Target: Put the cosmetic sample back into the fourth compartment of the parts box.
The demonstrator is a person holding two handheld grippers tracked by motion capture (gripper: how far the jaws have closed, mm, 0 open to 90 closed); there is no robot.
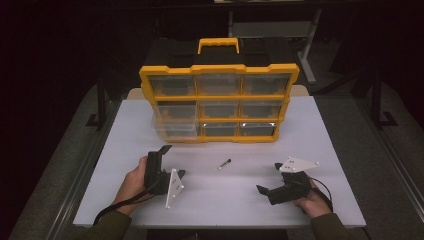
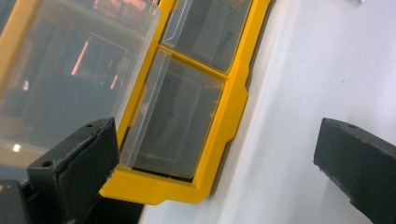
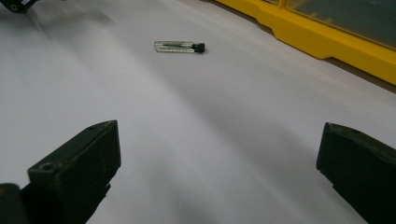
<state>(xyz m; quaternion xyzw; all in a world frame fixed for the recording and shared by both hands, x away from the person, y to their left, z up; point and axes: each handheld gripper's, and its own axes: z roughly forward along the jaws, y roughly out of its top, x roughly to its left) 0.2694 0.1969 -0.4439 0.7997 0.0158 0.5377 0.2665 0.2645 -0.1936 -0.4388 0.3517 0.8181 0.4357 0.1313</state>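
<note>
You have the drawer organizer [image 1: 219, 102] standing upright at the far middle of the bench [image 1: 320, 130], its bottom-left drawer [image 1: 175, 129] sticking out toward you. The small vial [image 1: 224, 163] lies on the bench nearer you, between your left gripper [image 1: 174, 161] and your right gripper [image 1: 269, 177], well apart from both.

The high view looks forward and down from above the person's side, taking in the whole white tabletop [image 1: 310, 130] with the yellow plastic organizer of clear drawers [image 1: 218, 102] at 12 o'clock. The left gripper view sits close to that organizer [image 2: 219, 135], tilted. The right gripper view skims low over the tabletop [image 3: 210, 140] toward a small clear vial with a black cap [image 3: 179, 46], which the high view shares at centre [image 1: 224, 163].
</note>
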